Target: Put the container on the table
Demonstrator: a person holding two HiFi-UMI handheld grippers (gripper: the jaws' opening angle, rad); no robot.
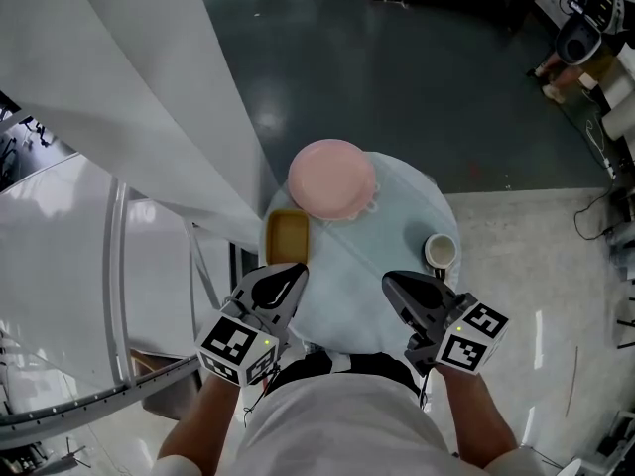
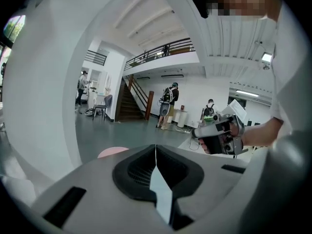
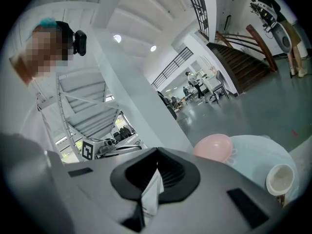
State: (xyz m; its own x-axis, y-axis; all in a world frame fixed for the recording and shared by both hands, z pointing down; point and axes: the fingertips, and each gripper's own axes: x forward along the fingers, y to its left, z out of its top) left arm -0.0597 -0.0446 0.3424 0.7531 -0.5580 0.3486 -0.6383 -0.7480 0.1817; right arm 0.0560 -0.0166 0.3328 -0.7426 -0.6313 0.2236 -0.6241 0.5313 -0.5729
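Standing upright on the round table (image 1: 402, 216), ahead of both tongs and between their lines, well clear of either tip: the pink lidded container (image 1: 332, 178). Just beyond the left tongs (image 1: 288, 278), a yellow square dish (image 1: 287, 236), right at the container's near edge, touching or not impossible to say. Just beyond the right tongs (image 1: 397, 284), a white cup (image 1: 441, 252), apart from the container. Both tongs held close to the body at the table's near edge, each with jaws pressed together and nothing between them. Judging by this, the placing step looks complete, with the container resting on the table and neither tongs on it. Next move probably no more than keeping both tongs back, clear of dish and cup. For any further shift of the container: jaws parted first, then a reach past the dish.
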